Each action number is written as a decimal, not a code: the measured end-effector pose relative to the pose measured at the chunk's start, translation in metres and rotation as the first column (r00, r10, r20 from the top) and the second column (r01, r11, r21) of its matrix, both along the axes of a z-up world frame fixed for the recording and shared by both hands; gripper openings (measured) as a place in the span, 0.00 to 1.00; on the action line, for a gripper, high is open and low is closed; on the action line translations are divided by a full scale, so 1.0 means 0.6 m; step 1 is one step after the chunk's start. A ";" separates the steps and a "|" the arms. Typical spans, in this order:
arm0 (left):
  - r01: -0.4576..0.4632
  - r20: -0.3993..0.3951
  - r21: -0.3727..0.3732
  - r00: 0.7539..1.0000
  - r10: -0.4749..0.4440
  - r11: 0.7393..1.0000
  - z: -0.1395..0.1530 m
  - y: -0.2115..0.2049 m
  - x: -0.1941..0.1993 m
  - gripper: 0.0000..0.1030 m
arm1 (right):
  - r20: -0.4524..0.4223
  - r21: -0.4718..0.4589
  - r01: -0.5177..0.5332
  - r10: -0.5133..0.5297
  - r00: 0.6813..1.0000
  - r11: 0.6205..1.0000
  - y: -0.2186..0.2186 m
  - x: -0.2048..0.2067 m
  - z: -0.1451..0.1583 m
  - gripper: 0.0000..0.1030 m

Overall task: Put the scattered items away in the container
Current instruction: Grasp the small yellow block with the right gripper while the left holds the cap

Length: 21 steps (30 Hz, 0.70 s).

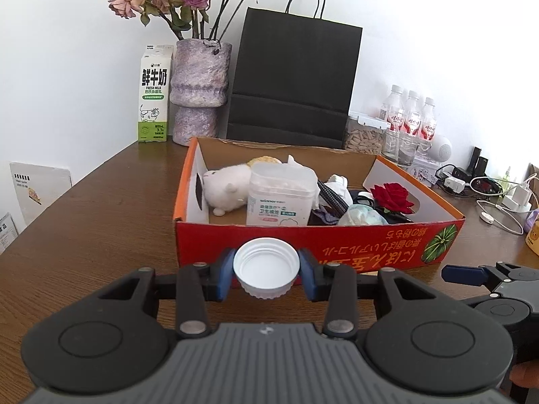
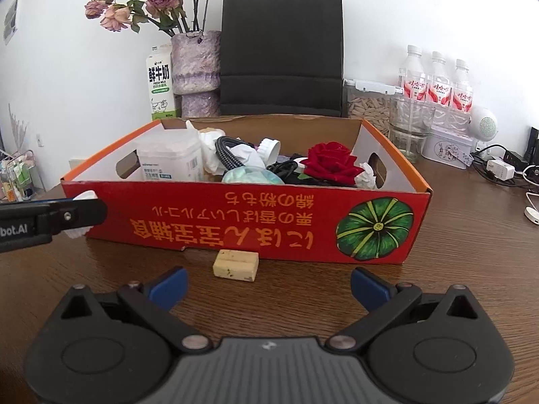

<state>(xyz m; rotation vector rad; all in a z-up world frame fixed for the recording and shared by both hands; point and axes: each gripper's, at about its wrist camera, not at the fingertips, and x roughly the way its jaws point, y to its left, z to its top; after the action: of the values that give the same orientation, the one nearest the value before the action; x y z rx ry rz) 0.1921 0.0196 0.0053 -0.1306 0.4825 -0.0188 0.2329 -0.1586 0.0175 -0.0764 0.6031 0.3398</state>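
My left gripper [image 1: 266, 271] is shut on a white ribbed bottle cap [image 1: 266, 266], open side up, held just in front of the red cardboard box [image 1: 337, 245]. The box holds a white plush toy [image 1: 224, 187], a cotton swab tub [image 1: 281, 195], a red rose [image 1: 392, 195] and crumpled cloth. In the right wrist view, my right gripper [image 2: 268, 286] stands open above the table, with a small beige block [image 2: 235, 265] lying ahead of it against the box front [image 2: 235, 219]. The left gripper [image 2: 67, 217] with the cap shows at the left edge.
Behind the box stand a milk carton [image 1: 153, 96], a purple vase of dried roses [image 1: 198, 91], a black paper bag [image 1: 293, 80], water bottles [image 1: 411, 114] and a glass jar [image 2: 409, 128]. Chargers and cables [image 1: 488, 192] lie at the right on the wooden table [image 1: 101, 219].
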 end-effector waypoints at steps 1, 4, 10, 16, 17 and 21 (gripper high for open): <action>-0.005 0.003 -0.004 1.000 0.005 1.000 0.001 0.007 -0.001 0.40 | -0.004 -0.003 0.000 0.000 1.000 1.000 0.006 0.002 -0.001 0.96; -0.018 0.008 -0.017 1.000 0.018 1.000 0.003 0.027 -0.003 0.40 | -0.020 -0.012 -0.005 0.005 1.000 1.000 0.023 0.006 -0.005 0.89; -0.034 0.017 -0.043 0.999 0.035 0.998 0.007 0.057 -0.007 0.40 | -0.035 0.004 0.006 -0.006 0.999 1.000 0.045 0.016 -0.005 0.72; -0.032 0.015 -0.061 0.999 0.033 0.998 0.006 0.068 -0.009 0.40 | -0.042 -0.008 0.029 -0.030 0.999 1.000 0.049 0.026 -0.010 0.42; -0.031 0.014 -0.063 0.999 0.032 0.998 0.005 0.068 -0.009 0.40 | -0.039 -0.002 0.027 -0.027 0.999 1.000 0.048 0.025 -0.010 0.36; -0.027 0.005 -0.066 1.000 0.027 0.997 0.002 0.067 -0.008 0.40 | -0.037 0.017 0.010 -0.009 0.999 1.000 0.044 0.021 -0.008 0.28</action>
<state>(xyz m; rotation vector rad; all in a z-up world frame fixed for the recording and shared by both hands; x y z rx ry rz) 0.1874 0.0595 0.0067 -0.2019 0.4740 -0.0089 0.2457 -0.1322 0.0124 -0.0509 0.6366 0.3374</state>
